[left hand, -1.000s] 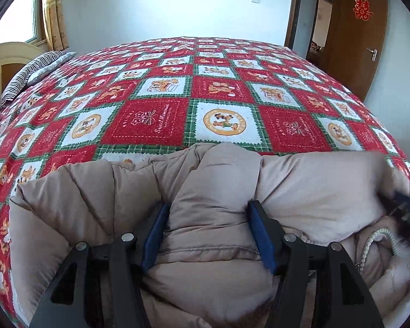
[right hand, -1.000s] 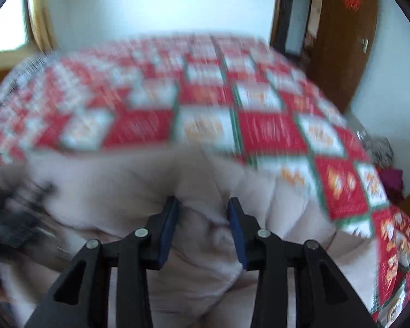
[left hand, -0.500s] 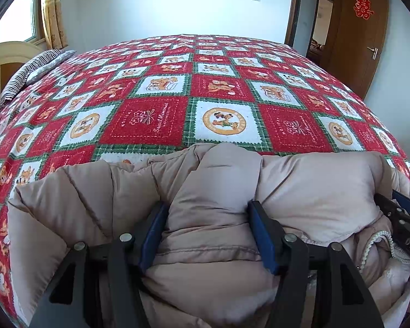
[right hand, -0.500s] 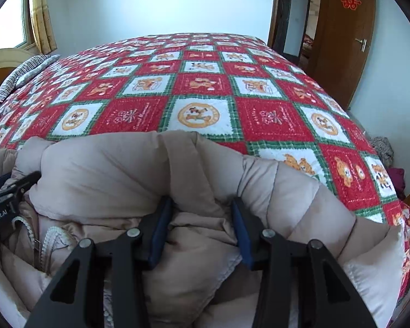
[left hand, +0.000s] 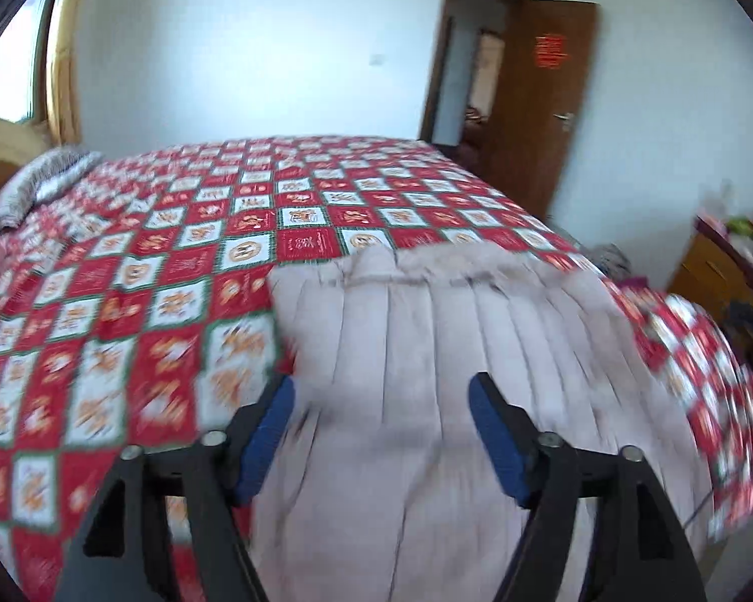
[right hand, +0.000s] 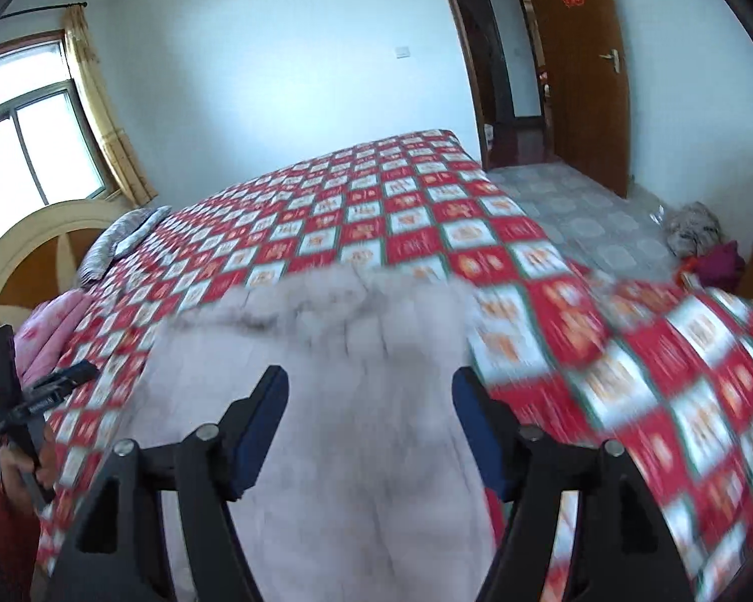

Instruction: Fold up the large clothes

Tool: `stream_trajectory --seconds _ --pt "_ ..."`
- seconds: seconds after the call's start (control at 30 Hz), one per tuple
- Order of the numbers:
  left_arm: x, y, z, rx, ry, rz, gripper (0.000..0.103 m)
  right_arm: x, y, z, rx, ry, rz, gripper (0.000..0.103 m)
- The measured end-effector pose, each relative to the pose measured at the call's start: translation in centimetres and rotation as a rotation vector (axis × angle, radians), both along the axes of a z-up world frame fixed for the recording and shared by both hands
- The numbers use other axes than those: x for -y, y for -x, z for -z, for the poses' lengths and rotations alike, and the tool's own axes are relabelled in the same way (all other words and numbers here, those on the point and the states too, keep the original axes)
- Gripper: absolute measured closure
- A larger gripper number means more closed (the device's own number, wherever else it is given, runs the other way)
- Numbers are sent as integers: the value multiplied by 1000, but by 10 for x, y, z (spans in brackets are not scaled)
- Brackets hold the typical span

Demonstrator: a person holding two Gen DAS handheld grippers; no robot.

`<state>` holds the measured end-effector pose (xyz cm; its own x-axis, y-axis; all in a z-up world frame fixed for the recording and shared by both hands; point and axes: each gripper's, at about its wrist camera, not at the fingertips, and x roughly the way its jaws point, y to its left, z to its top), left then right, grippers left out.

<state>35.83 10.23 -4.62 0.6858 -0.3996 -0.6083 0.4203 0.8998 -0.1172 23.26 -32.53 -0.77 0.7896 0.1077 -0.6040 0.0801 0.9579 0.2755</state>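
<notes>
A beige padded coat [left hand: 452, 376] lies flat along the near part of the bed, its fur-trimmed end farthest from me; it also shows in the right wrist view [right hand: 326, 401]. My left gripper [left hand: 381, 431] is open and empty, raised above the coat's left edge. My right gripper [right hand: 371, 426] is open and empty, raised above the coat's right part. The left gripper [right hand: 30, 396] shows at the left edge of the right wrist view. Both views are motion-blurred.
The bed has a red, white and green patchwork quilt [left hand: 150, 276]. A striped pillow [right hand: 125, 236] and wooden headboard [right hand: 35, 241] are at far left. A brown door [right hand: 582, 65] stands open at right. Clothes [right hand: 703, 246] lie on the tiled floor.
Both grippers let go of the bunched coat, opened wide and pulled up and back. The coat now lies spread out lengthwise on the quilt.
</notes>
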Motion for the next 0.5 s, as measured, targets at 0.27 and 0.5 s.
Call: stream_trajectory --seconds 0.27,0.5 --pt "-49 127 48 -69 -97 -72 23 -10 148 -1 -57 114 34 16" --pt "-66 162 116 -232 42 -188 23 -21 155 64 -168 9 -5 17"
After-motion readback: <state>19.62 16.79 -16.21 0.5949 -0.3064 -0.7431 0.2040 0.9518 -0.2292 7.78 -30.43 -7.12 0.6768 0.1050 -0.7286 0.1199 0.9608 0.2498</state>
